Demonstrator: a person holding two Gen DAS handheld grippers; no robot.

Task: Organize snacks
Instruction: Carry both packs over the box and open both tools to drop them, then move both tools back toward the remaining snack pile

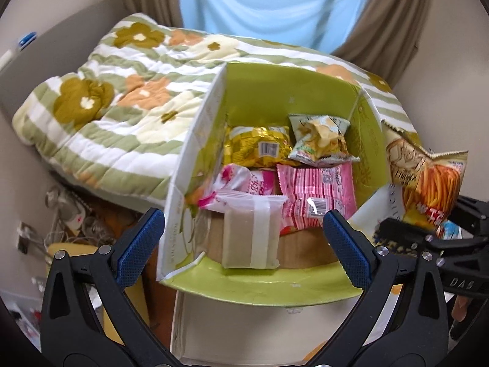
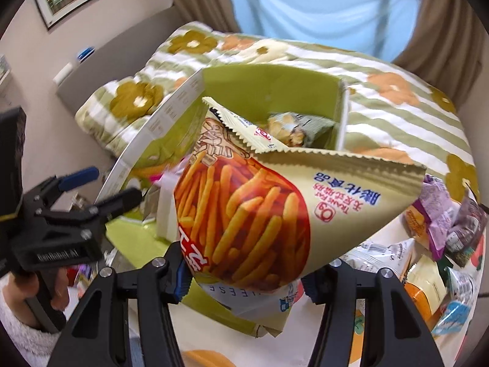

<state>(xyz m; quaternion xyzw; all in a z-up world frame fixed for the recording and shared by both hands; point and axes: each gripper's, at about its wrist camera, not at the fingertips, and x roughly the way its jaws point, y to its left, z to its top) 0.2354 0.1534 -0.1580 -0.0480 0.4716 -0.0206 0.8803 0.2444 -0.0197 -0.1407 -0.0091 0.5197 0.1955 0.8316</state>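
Your right gripper is clenched on a bag of fry-shaped sticks; its blue pads pinch the lower end, and the bag fills the right wrist view, hanging over the near edge of the green box. From the left wrist view you see the same bag only at the right margin, poised beside the box's right wall with the right gripper's black frame under it.

The left view is the one that shows you the box's contents: a gold packet and a pale green packet at the back, a pink striped packet and a pink-and-white one in the middle, and a clear-wrapped beige block nearest you. In the right view the bag hides nearly all of this; only the pale green packet peeks out behind it.

Your left gripper is released, jaws spread wide over the beige block without touching it. The right view shows it from the side at the left edge, with your hand on its handle.

Only the right view shows the loose pile of snacks waiting at the right, beside the box. Both views show the flowered quilt behind the box.
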